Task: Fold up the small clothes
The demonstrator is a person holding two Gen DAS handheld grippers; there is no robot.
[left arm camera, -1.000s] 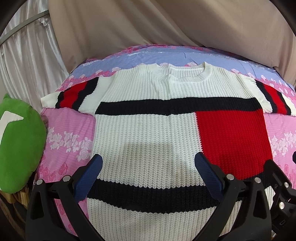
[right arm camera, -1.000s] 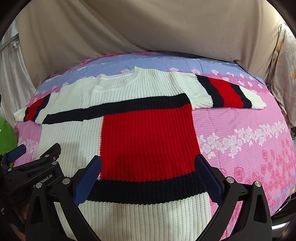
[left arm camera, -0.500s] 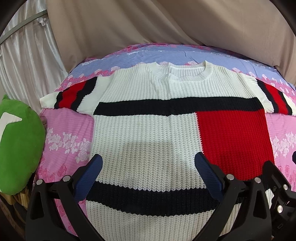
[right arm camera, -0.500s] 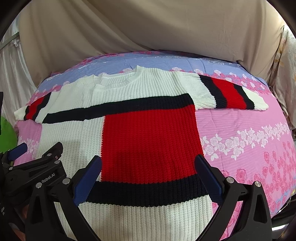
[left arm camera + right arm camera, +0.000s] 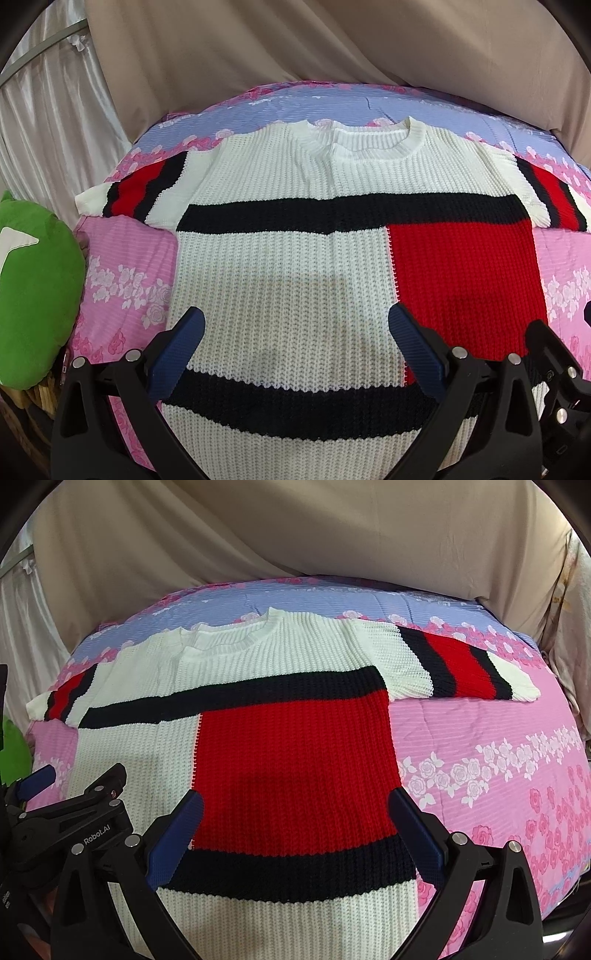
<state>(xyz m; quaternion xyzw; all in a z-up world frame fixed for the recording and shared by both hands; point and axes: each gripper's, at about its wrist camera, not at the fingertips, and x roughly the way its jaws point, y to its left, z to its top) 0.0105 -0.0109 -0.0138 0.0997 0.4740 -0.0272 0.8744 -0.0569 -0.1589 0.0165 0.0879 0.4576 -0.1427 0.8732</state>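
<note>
1. We read "Robot.AI" in white letters on the black body of the left gripper (image 5: 35, 777), low at the left edge of the right wrist view.
2. We make out more white marks on that body at the far lower left edge, too small to read.
3. We find no other legible text in either view.

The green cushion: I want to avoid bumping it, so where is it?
In the left wrist view the green cushion sits at the far left edge, off the bedspread, left of the sweater.
</note>
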